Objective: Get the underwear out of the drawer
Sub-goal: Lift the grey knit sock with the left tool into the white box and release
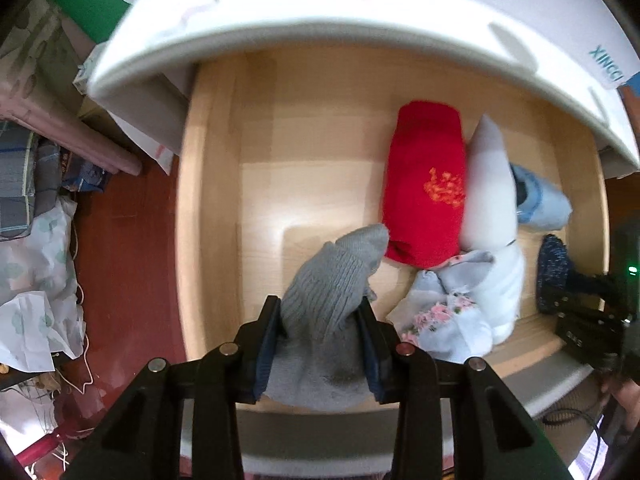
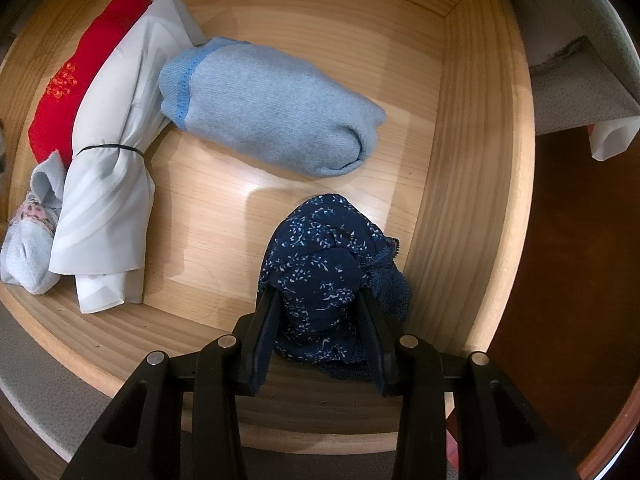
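Observation:
The open wooden drawer point(image 1: 256, 128) holds rolled garments. My left gripper point(image 1: 320, 312) is shut on a grey ribbed roll point(image 1: 332, 280), which hangs above the drawer floor. In the right wrist view my right gripper point(image 2: 318, 300) is shut on a navy floral lace underwear bundle point(image 2: 320, 264) near the drawer's right wall point(image 2: 452, 200). That navy bundle point(image 1: 554, 272) and the right gripper's black body point(image 1: 588, 320) also show at the right edge of the left wrist view. A red roll point(image 1: 424, 184), a white tied roll point(image 2: 108, 176), a light blue roll point(image 2: 272, 108) and a pale floral piece point(image 1: 444, 312) lie in the drawer.
A white cabinet top point(image 1: 320, 16) overhangs the drawer's back. Left of the drawer, on a dark red floor point(image 1: 124, 240), lie crumpled bags and clutter point(image 1: 36, 272). A grey padded rim point(image 2: 40, 392) borders the drawer's front.

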`<state>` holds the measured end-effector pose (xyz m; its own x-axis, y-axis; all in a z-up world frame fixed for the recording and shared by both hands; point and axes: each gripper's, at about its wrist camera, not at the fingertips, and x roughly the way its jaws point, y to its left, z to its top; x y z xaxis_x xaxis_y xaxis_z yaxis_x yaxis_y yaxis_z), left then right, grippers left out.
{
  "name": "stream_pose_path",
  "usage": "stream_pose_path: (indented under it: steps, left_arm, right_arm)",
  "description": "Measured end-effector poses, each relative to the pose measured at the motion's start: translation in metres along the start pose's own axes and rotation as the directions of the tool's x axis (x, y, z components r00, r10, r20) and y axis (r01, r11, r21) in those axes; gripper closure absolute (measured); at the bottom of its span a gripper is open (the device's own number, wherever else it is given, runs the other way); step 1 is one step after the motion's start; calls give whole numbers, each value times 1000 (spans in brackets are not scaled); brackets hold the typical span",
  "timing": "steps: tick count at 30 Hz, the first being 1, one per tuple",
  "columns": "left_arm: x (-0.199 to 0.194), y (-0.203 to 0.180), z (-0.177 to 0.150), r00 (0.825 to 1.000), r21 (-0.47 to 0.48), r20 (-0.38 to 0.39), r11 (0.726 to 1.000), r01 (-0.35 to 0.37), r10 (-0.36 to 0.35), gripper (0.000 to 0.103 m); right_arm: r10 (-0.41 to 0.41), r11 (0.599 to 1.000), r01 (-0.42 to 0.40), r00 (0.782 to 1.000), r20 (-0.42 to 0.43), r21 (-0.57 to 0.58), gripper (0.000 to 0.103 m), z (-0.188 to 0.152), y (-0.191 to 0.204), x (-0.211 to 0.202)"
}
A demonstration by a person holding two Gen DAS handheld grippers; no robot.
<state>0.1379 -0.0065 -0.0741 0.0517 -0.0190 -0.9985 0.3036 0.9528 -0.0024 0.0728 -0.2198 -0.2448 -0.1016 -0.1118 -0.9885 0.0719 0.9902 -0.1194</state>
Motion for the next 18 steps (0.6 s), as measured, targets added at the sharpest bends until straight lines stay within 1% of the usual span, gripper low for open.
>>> stream_pose_path:
  steps: [4,5,8,11,15,17,18]
  left_arm:
    - [-25,3,-1,999,-7,39,1000,11,-11,66]
    - [-25,9,-3,999,-7,45,1000,14,-14,66]
    - [-43,11,-3,997,-2,78,1000,27,-26,66]
    - [-68,12,-4,992,10,121,999,40,-41,66]
    - [-110,16,-2,981,23,184,998,60,-63,66]
    - [-137,18,1,971,29,232,998,61,-66,66]
    - [-155,19,3,962,30,263,998,62,-67,66]
  right_arm:
    - [-9,1000,9,1000,3,9,73,0,-2,1]
    - [-11,1000,11,1000,3,10,74,1,-3,1]
    - [-14,1000,14,1000,3,12,74,1,-4,2]
    - [-14,1000,14,1000,3,14,75,1,-4,2]
    - [-14,1000,14,1000,3,14,75,2,-6,3]
    - [-15,1000,15,1000,3,12,75,2,-6,3]
    - [-15,1000,15,1000,3,12,75,2,-7,4]
